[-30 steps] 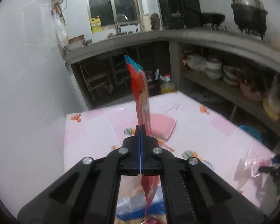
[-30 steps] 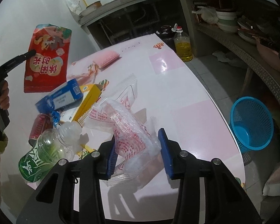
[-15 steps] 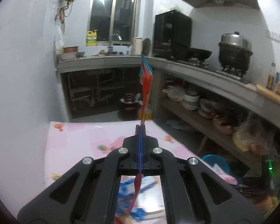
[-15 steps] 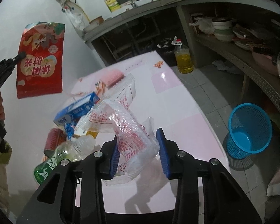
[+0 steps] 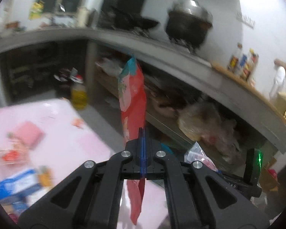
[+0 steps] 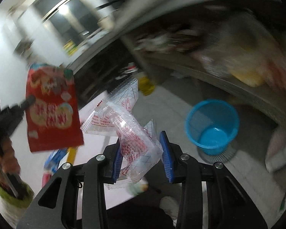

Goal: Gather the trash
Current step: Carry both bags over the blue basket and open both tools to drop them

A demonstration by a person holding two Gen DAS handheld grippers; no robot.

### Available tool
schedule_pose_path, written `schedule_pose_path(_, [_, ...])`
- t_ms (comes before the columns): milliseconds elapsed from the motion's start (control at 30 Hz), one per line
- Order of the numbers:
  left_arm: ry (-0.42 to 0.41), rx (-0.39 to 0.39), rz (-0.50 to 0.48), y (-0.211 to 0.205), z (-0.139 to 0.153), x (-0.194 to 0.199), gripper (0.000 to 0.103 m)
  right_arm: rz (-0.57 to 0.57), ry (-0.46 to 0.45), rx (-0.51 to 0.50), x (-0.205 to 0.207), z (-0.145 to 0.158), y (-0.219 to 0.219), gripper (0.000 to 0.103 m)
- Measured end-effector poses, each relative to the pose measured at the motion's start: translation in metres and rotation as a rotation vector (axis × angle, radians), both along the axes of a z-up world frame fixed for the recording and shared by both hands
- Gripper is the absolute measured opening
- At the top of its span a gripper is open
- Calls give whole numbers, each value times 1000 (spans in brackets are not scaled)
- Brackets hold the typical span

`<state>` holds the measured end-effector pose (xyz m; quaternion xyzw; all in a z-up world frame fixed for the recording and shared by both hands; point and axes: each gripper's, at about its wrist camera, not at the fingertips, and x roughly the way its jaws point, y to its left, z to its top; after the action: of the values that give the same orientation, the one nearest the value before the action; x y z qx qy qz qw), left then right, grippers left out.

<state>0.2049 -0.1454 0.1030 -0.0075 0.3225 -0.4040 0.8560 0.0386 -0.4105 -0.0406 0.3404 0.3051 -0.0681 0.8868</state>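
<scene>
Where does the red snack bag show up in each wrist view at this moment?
Left wrist: the red snack bag stands edge-on at centre, pinched in the left gripper.
Right wrist: it hangs flat at upper left, label facing the camera.
Shared landmark: the yellow oil bottle on the floor.

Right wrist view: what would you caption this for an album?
Right gripper carries clear wrappers toward a blue basket on the floor, with the left gripper's red snack bag alongside.
</scene>
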Motion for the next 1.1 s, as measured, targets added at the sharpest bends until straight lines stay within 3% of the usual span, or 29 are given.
schedule_pose_path(167, [126, 87, -86, -111, -59, 27, 0, -147, 64, 162, -8, -57, -64, 36])
schedule_pose_path(333, [233, 207, -132, -200, -123, 58, 0, -224, 125, 314, 14, -125, -110, 36])
schedule_pose_path(500, [305, 315, -128, -262, -182, 90, 0, -299, 196, 445, 54, -197, -145, 36])
schedule_pose_path(600, [339, 359, -121, -292, -211, 109, 0, -327, 226, 463, 73, -224, -155, 37])
schedule_pose_path(667, [342, 387, -113, -311, -227, 121, 0, -357, 241, 473, 91, -242, -164, 43])
schedule_pose_path(733, [335, 420, -93, -322, -243, 130, 16, -395, 261, 488, 106, -262, -176, 58])
schedule_pose_path(767, [331, 442, -77, -325, -248, 133, 34, -408, 266, 500, 111, -272, -181, 61])
schedule_pose_path(800, [325, 458, -58, -327, -251, 136, 43, -423, 283, 505, 115, -283, -186, 66])
schedule_pose_path(933, [336, 416, -34, -314, -250, 142, 56, -454, 333, 496, 117, -306, -193, 67])
schedule_pose_path(1100, [299, 403, -27, -303, -238, 140, 61, -471, 326, 439, 100, -294, -187, 68])
